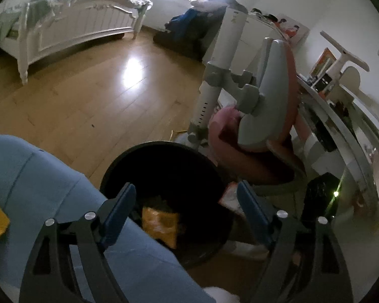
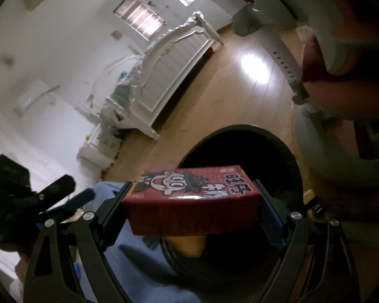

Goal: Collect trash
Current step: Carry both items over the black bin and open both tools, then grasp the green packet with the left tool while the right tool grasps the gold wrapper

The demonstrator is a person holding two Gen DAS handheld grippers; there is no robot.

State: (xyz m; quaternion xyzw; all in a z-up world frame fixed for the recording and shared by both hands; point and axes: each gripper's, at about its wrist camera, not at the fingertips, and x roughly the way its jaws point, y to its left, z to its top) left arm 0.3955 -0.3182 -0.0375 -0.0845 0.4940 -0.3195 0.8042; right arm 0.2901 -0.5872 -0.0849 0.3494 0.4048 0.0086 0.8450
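The right gripper is clamping a red milk carton between its fingers, holding it over the black trash bin just ahead. The left gripper is hanging with fingers spread and holding nothing above the same bin, where a yellow wrapper is lying inside, just beyond its fingertips.

A red rectangular cardboard carton with a cartoon face and white characters lies on its side, poised above the mouth of a round black plastic trash bin. Deep inside the bin lies a crumpled yellow-orange snack wrapper — the interior is otherwise dark.
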